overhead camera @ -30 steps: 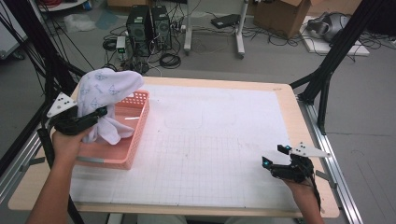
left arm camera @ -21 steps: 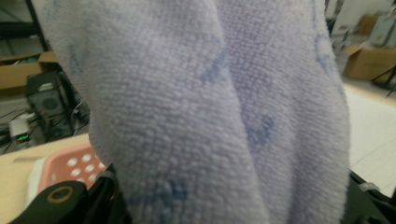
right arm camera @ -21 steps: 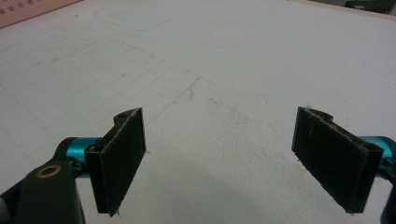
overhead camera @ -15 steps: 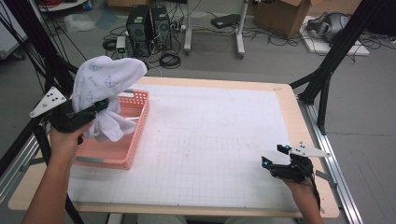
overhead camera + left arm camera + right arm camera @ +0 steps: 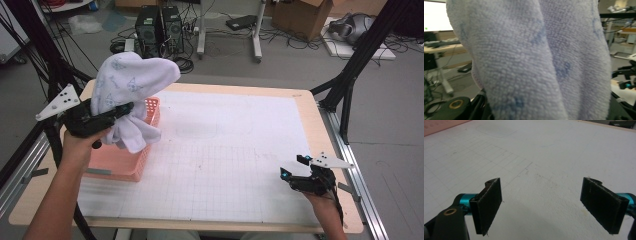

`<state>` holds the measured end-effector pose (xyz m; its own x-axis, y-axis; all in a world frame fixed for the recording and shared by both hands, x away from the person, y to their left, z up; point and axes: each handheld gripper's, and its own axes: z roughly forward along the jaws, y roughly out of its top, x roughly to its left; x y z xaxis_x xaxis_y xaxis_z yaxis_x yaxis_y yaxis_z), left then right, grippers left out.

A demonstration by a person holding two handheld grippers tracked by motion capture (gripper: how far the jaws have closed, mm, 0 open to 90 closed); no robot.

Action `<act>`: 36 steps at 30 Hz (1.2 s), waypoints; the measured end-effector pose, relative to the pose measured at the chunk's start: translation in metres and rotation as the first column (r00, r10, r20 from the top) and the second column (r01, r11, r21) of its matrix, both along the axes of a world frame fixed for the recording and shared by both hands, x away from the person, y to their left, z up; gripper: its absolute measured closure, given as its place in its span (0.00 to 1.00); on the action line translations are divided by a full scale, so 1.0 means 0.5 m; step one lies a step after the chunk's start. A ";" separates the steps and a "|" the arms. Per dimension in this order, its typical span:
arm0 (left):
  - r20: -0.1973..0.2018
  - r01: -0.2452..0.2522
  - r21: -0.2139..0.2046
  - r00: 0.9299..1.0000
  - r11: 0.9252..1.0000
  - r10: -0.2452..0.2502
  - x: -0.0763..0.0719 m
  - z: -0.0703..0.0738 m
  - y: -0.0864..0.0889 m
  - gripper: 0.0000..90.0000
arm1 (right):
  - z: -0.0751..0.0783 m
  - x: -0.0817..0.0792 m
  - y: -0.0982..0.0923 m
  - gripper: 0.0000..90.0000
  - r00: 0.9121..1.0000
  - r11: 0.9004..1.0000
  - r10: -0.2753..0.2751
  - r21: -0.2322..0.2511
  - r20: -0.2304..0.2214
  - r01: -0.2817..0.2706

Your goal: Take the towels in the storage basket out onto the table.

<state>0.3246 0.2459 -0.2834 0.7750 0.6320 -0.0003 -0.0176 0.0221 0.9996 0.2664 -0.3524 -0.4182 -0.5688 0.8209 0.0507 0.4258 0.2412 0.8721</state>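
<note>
Gripping a bunched white towel (image 5: 131, 95), the left gripper (image 5: 120, 111) holds it up in the air above the pink basket (image 5: 122, 162) at the left end of the bench (image 5: 240, 150). Its jaws stand partly closed with the cloth pinched between them, the towel rising in a rounded hump over the gripper and hanging in folds below it, down toward the basket's rim. Faint blue printed marks show on the fabric. In the left gripper view the towel (image 5: 536, 62) hangs close before the lens, its looped pile plain to see, and it covers the jaws.

A person's left forearm comes in from the bottom left of the high view and carries that gripper; a grey three-cornered plate sits on top of it.

The right gripper (image 5: 290, 175) rests low at the near right part of the bench, well apart from the towel and the basket. In the right gripper view its two black jaws (image 5: 546, 205) stand wide apart with nothing between them, pointing across the white gridded sheet that covers the bench top.
</note>
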 end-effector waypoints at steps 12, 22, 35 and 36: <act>-0.015 0.135 0.001 0.991 0.991 -0.135 0.015 -0.002 -0.123 0.70 | 0.002 0.000 0.000 0.18 1.000 1.000 0.005 0.005 -0.001 -0.005; -0.082 0.183 0.044 0.981 0.982 -0.179 0.038 -0.082 -0.270 0.70 | 0.002 0.000 -0.003 0.18 1.000 1.000 0.008 0.012 -0.001 -0.008; -0.231 0.151 0.103 0.965 0.983 -0.124 0.087 -0.198 -0.403 0.69 | -0.004 0.005 -0.004 0.18 1.000 1.000 0.013 0.005 -0.011 -0.013; -0.237 0.147 0.112 0.964 0.983 -0.117 0.091 -0.204 -0.409 0.69 | -0.005 0.006 -0.003 0.18 1.000 1.000 0.013 0.002 -0.011 -0.013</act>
